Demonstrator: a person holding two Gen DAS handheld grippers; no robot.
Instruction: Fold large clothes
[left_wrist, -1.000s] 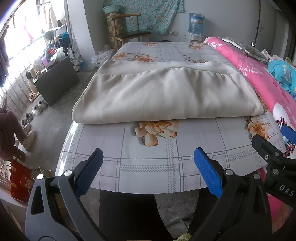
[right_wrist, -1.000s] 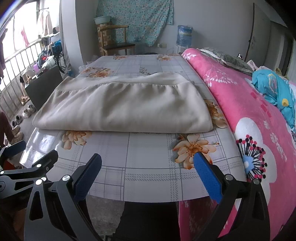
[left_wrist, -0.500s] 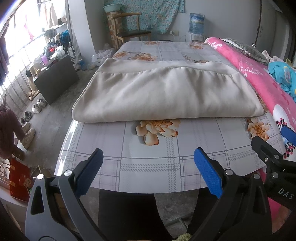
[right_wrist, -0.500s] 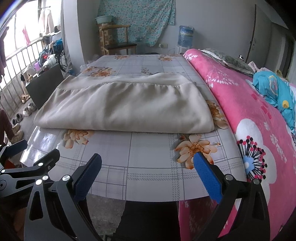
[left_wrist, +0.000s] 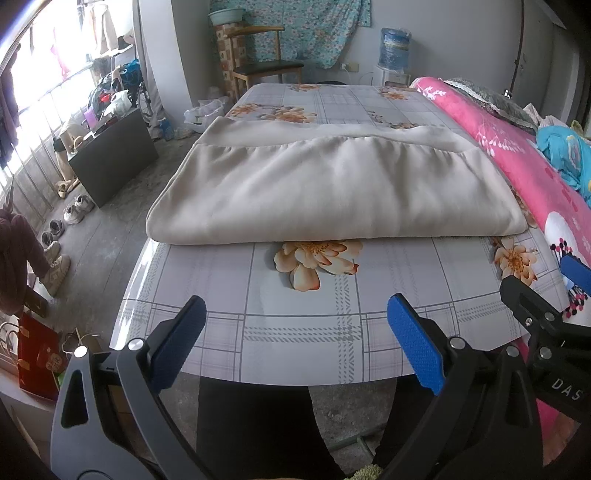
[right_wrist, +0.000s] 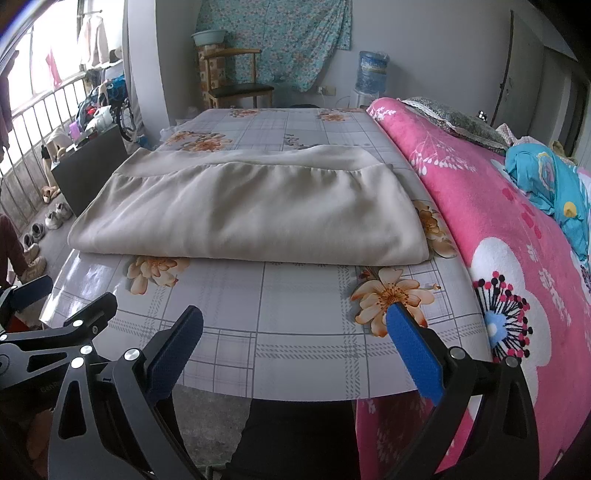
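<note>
Lying folded on table (left_wrist: 295, 332): beige garment (left_wrist: 332, 195); pink blanket (right_wrist: 498, 229) beside; both tongs (left_wrist: 295, 328) (right_wrist: 295, 332) wide open, empty.

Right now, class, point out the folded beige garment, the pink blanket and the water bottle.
folded beige garment (left_wrist: 332, 195), left wrist view, middle of top layer.
pink blanket (right_wrist: 491, 206), right wrist view, open pink stretch.
water bottle (right_wrist: 372, 72), right wrist view, bottle body.

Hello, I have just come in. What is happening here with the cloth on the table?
A person is folding a large beige garment on a table covered with a flowered cloth. The garment lies folded into a flat rectangle across the middle of the table. The left gripper and the right gripper are both open and empty, held near the table's front edge, apart from the garment. Nothing is being gripped at this moment.
</note>
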